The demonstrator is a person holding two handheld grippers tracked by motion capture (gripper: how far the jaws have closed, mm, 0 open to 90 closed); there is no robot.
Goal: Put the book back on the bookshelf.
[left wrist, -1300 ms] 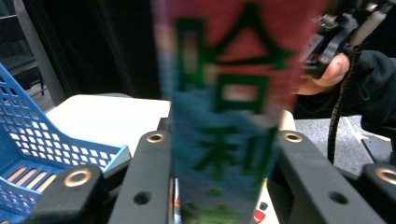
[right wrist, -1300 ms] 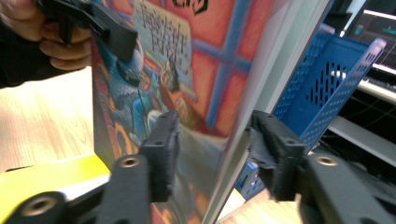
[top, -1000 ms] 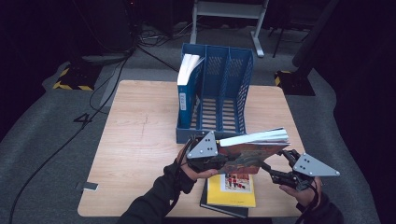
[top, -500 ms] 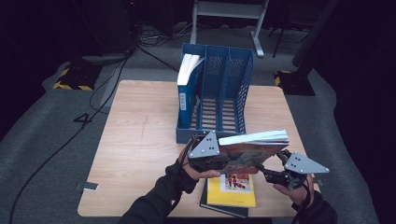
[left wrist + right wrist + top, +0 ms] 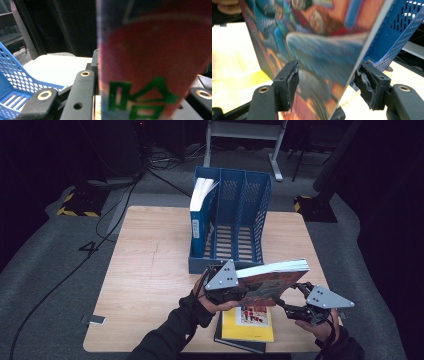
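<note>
Far left of the table (image 5: 150,270) is bare wood. Next over, toward the back, stands a blue three-slot file rack (image 5: 235,220), with one blue-spined book (image 5: 200,217) upright in its left slot; the middle and right slots look empty. In front of the rack, the left gripper (image 5: 235,287) has its fingers clamped on the spine end of a colourful picture book (image 5: 272,280), which is held off the table on edge, page block upward, just short of the rack's front lip. In the left gripper view the book's red cover with green lettering (image 5: 150,62) sits tight between the fingers. Below it a yellow book (image 5: 250,322) lies flat on a darker one at the near table edge. To the right, the right gripper (image 5: 296,296) straddles the picture book's far end; in the right gripper view its fingers (image 5: 289,85) stand apart on either side of the cover with a gap showing, so not pressing. Risks, as I judge them: the book hangs from one end only, so it could sag or twist in the left grip; if the right fingers close off-centre they may crease the cover; pushed forward tilted, its corner could catch the rack divider and shove the rack back.
</note>
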